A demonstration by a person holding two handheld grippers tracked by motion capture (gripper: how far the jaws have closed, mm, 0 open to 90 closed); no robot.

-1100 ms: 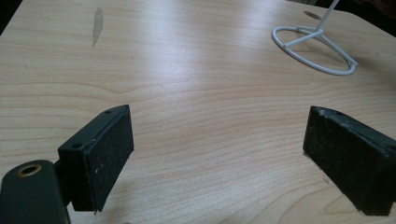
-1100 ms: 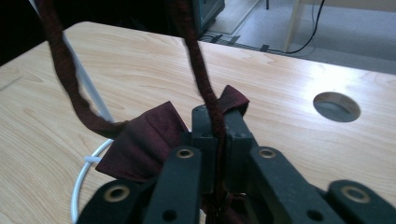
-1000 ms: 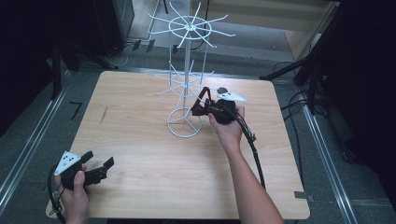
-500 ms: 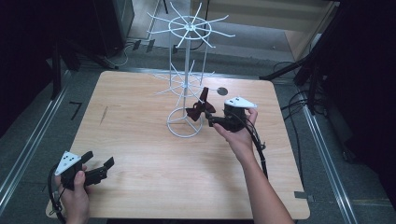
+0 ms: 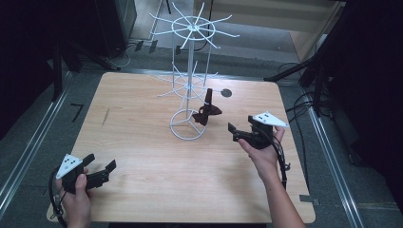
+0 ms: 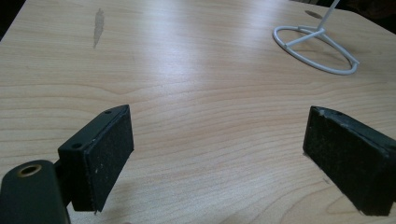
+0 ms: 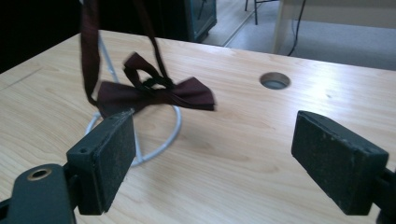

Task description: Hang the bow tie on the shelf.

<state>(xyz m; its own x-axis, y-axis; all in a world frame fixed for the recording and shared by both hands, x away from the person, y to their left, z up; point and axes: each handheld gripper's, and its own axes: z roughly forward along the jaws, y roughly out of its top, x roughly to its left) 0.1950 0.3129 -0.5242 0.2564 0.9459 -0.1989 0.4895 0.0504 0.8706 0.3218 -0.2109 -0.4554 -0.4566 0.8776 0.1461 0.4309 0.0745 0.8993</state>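
Note:
A dark red bow tie (image 5: 207, 114) hangs by its strap from a lower arm of the white wire rack (image 5: 190, 71), just above the rack's ring base (image 5: 183, 135). My right gripper (image 5: 234, 133) is to the right of the tie and apart from it. Its jaws have just been opening and stand open with nothing between them. In the right gripper view the bow tie (image 7: 159, 93) dangles beyond the open right gripper (image 7: 215, 158). My left gripper (image 5: 100, 162) rests open near the table's front left corner, and the left gripper (image 6: 217, 154) has bare wood between its pads.
The wooden table (image 5: 142, 156) has a round cable hole (image 5: 226, 93) behind the rack. The rack's ring base (image 6: 317, 49) lies far ahead of the left gripper. Cables and dark stands surround the table on the floor.
The right gripper let go of the bow tie and drew back to the right, away from the rack. The tie now hangs free on the rack. The left gripper stayed put.

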